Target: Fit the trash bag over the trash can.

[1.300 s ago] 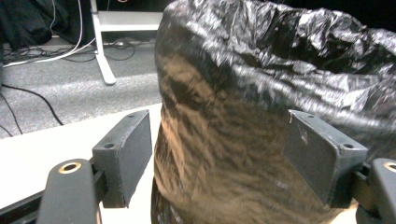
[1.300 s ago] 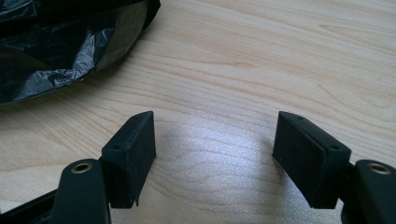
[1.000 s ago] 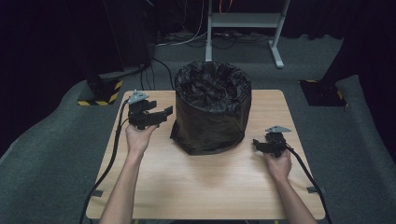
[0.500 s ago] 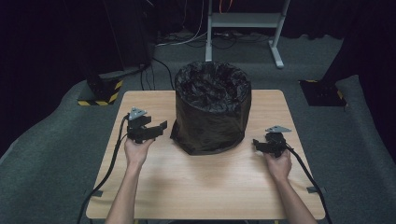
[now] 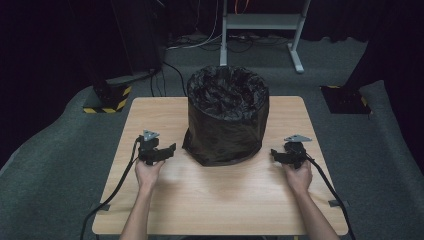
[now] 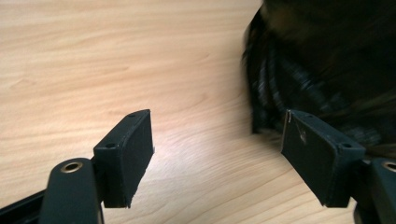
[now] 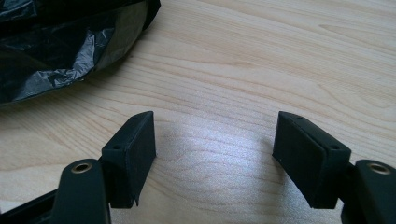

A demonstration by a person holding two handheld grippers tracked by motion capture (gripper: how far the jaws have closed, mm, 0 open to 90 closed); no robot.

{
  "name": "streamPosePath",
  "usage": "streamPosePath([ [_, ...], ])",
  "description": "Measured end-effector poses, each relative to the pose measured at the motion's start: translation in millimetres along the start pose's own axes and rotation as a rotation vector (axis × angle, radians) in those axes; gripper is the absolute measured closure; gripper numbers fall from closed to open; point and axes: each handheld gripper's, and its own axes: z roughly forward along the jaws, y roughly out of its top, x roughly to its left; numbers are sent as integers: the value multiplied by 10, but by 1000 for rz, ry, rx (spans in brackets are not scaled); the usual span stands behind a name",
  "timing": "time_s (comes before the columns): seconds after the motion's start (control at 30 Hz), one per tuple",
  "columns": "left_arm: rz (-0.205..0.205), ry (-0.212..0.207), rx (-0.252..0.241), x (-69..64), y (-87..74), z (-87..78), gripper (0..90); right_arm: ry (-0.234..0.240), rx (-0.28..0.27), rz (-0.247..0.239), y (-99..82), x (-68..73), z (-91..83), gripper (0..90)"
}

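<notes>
The round bin lined with a crinkled black plastic bag (image 5: 226, 117) stands upright, mouth up, at the back middle of the light wooden tabletop (image 5: 220, 200). Bare wood lies before it. The left hand-held gripper (image 5: 167, 150) and right hand-held gripper (image 5: 276, 154) flank it, jaws apart, holding nothing.

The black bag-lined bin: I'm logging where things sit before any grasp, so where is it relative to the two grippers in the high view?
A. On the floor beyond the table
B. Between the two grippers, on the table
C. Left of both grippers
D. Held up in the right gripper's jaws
B: the black bag-lined bin stands on the wooden table, with the left gripper on one side and the right gripper on the other, both open and empty.
</notes>
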Motion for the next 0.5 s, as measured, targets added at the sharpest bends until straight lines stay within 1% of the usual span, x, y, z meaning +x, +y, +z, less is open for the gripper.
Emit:
streamPosePath([
  [0.03,6,10,6,0,-15,18,249,0,0,0,0,0,0,293],
  [0.07,21,32,15,-5,-39,48,249,0,0,0,0,0,0,293],
  [0.1,27,40,19,-5,-53,66,250,0,0,0,0,0,0,293],
  [0.13,25,43,22,-3,-72,88,250,0,0,0,0,0,0,293],
  [0.23,14,69,29,14,-140,159,250,0,0,0,0,0,0,293],
  [0.27,17,77,35,18,-156,174,250,0,0,0,0,0,0,293],
  [0.3,33,103,50,20,-193,211,250,0,0,0,0,0,0,293],
  [0.4,63,132,81,1,-273,298,247,0,0,0,0,0,0,293],
  [0.43,83,142,107,-7,-317,347,245,-1,0,0,0,1,0,293],
  [0.47,82,129,87,-4,-380,389,242,-1,0,0,0,0,0,293],
  [0.5,30,84,73,28,-411,390,217,0,0,0,0,1,0,293],
])
